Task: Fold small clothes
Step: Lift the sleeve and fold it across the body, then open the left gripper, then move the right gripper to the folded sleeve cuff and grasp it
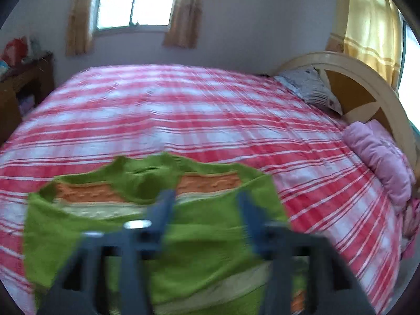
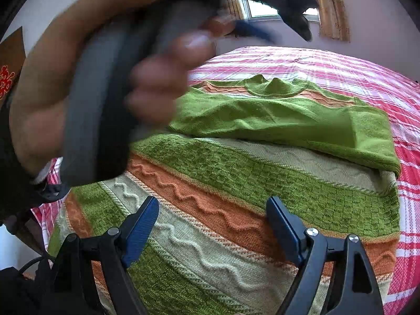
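Green sweater flat on the bed, near the close edge, with orange and cream bands across it. Neck hole at the far end of the sweater. One sleeve already folded over the chest, lying across the top half of the sweater.

Right tool spread wide, hanging just above the bottom bands of the sweater, nothing between the blue fingers. Not touching the knit, as far as can be told.

Left tool also spread, blurry in its own view, over the middle of the sweater, pinching nothing. Seen from the right side: a hand wrapped round the grey handle, up and to the left of the sweater.

Probably soft, thick and floppy, a bit heavy for its size. Bends anywhere, so no shape kept when lifted. Not slippery; bumpy knit should give good hold. Not breakable, but loops may snag on a sharp tip.

Best to pinch at the bottom hem, one corner each side of the sweater, taking both layers together. Then lift low and lay the hem up toward the neck hole. A one-corner pinch would likely let the rest sag and undo the sleeve fold.
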`<move>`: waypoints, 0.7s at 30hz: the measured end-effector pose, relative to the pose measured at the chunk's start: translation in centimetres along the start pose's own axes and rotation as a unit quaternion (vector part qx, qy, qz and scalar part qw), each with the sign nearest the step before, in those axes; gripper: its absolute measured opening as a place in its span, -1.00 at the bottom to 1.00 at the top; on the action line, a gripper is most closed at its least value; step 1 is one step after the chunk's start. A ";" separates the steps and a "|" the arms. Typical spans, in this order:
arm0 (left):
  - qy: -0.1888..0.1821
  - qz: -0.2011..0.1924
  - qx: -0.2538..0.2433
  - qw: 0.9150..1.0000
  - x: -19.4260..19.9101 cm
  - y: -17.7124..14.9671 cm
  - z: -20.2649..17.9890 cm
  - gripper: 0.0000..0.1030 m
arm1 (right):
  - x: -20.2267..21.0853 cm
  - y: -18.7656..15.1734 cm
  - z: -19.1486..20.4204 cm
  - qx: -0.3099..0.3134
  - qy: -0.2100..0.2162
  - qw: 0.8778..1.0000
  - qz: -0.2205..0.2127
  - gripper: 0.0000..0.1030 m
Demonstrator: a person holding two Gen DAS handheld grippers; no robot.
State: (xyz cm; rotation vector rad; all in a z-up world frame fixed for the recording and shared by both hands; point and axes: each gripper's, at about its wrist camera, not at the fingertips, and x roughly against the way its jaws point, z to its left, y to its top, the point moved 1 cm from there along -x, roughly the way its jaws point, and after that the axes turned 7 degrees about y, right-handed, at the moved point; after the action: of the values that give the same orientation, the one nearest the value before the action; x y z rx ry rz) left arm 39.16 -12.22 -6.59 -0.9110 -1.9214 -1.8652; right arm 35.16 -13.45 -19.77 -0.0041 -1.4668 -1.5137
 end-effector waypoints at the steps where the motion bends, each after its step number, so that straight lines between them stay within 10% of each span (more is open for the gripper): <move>1: 0.011 -0.015 -0.008 1.000 1.1 -0.6 1.0 0.61 | 0.0 0.0 0.0 0.001 0.000 1.000 0.000 0.64; 11: 0.211 0.005 -0.052 0.976 4.7 -8.5 13.1 0.93 | -0.2 0.1 0.3 0.002 -0.004 1.000 0.004 0.64; 21: 0.220 0.078 0.023 0.972 1.9 -10.4 18.2 0.93 | -0.6 0.4 -0.1 -0.004 -0.020 1.000 0.008 0.64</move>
State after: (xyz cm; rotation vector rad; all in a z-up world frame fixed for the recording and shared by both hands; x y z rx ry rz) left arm 34.91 6.46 -15.35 -0.5548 -1.5706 -1.7431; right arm 35.75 -13.07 -19.85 -0.0516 -1.4889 -1.5152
